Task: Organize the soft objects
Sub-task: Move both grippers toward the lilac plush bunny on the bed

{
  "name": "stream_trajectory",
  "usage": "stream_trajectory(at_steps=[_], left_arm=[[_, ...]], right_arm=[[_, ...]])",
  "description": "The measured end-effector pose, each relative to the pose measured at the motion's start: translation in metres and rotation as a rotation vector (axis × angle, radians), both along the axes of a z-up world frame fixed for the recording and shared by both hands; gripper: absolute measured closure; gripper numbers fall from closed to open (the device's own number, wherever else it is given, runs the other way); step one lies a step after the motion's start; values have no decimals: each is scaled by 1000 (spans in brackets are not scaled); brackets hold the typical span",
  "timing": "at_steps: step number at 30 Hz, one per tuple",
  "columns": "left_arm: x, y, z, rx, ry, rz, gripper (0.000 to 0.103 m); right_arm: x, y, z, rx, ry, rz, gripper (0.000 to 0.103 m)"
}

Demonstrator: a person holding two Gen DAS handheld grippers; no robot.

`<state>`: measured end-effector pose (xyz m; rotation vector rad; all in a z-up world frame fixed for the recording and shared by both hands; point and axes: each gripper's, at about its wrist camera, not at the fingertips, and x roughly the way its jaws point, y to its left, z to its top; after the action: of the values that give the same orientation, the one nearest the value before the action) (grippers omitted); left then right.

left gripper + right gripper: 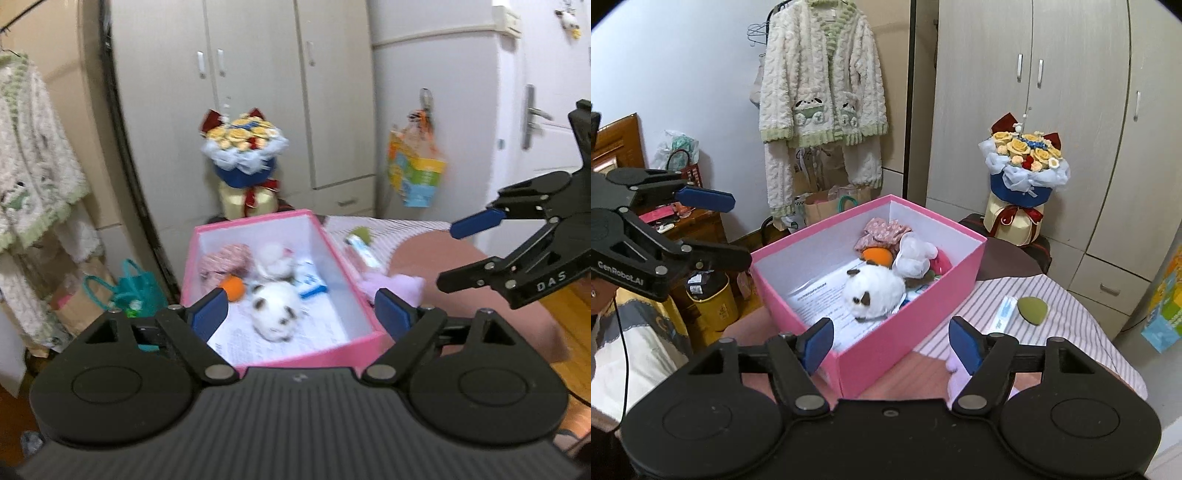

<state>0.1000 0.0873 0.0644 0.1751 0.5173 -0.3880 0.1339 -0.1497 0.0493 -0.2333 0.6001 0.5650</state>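
From the left wrist, the left gripper (301,314) is seen with its fingers spread wide and nothing held — the white plush toy (275,308) lies inside the pink box (295,356). From the right wrist, the right gripper (892,341) is also seen spread and empty, near the box's front corner — the toy is lying on printed paper (827,299).
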Motion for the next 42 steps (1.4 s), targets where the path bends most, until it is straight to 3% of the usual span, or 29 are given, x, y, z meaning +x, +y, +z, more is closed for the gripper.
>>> stream_trajectory(at_steps=[3, 7, 17, 22, 25, 31, 34, 36, 38, 40, 42], left_arm=[[-10, -5, 3, -40, 33, -47, 13], [-21, -16, 3, -59, 38, -83, 5], [-18, -66, -17, -68, 125, -169, 0], [-4, -94, -34, -66, 198, -180, 0], [7, -103, -44, -105, 222, -180, 0], [34, -122, -64, -177, 252, -170, 2], [46, -133, -76, -174, 261, -163, 4], [51, -146, -85, -131, 265, -183, 9], [58, -154, -91, -116, 276, -190, 9], [66, -159, -98, -127, 269, -165, 9], [74, -164, -105, -126, 255, -132, 10]], right_arm=[[-16, -8, 1, -11, -14, 0, 19], [-36, -17, -1, -30, -25, -3, 19], [-58, -51, -23, -16, -27, -3, 13], [-52, -70, -40, 10, -51, -19, 13], [-47, -74, -55, -41, -110, -46, 13], [-28, -79, -81, -44, -96, 12, 13], [-19, -78, -90, -56, -88, 51, 13], [-8, -77, -96, -67, -81, 62, 13], [2, -73, -104, -131, -109, 22, 13], [8, -73, -112, -151, -139, 41, 13], [18, -75, -120, -134, -111, 67, 13]])
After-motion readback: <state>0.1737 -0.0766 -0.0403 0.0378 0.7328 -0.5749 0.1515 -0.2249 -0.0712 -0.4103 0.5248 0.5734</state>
